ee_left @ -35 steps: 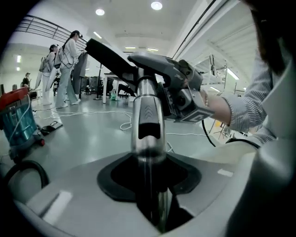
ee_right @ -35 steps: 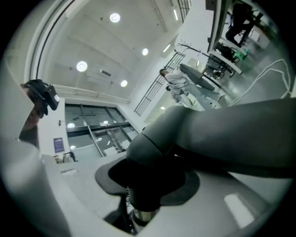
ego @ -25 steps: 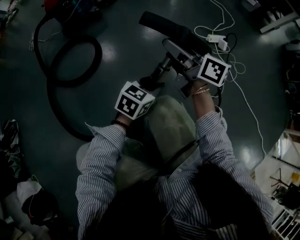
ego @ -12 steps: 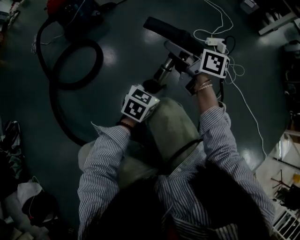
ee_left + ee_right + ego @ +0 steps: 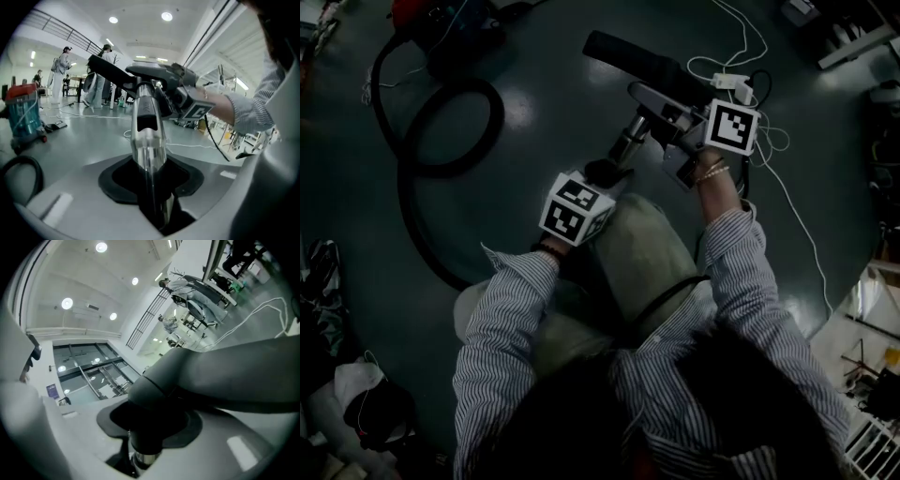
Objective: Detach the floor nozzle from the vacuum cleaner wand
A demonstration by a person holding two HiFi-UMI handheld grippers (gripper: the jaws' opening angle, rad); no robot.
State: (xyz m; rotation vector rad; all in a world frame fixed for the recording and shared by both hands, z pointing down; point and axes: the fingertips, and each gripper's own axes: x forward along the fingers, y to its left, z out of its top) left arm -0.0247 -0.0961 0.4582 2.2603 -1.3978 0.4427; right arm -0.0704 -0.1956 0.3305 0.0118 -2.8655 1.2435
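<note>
In the head view the chrome wand [image 5: 628, 142] slants up from my knee to the black floor nozzle [image 5: 642, 64]. My left gripper [image 5: 600, 174] is shut on the wand's lower part. In the left gripper view the wand [image 5: 147, 140] runs up between the jaws of that left gripper [image 5: 152, 190] to a black collar and the nozzle [image 5: 117, 75]. My right gripper [image 5: 673, 122] is shut on the nozzle's grey neck [image 5: 197, 371]. In the right gripper view the right gripper [image 5: 143, 439] has a chrome tube end low between its jaws.
A black hose [image 5: 441, 127] loops over the dark floor at the left and leads to a red vacuum body [image 5: 441, 19]. White cables and a plug block [image 5: 736, 82] lie beyond the nozzle. A teal canister [image 5: 23, 115] and standing people [image 5: 61, 70] are far off.
The right gripper has turned a little with the nozzle neck in it. The left gripper keeps its hold on the wand in the same place.
</note>
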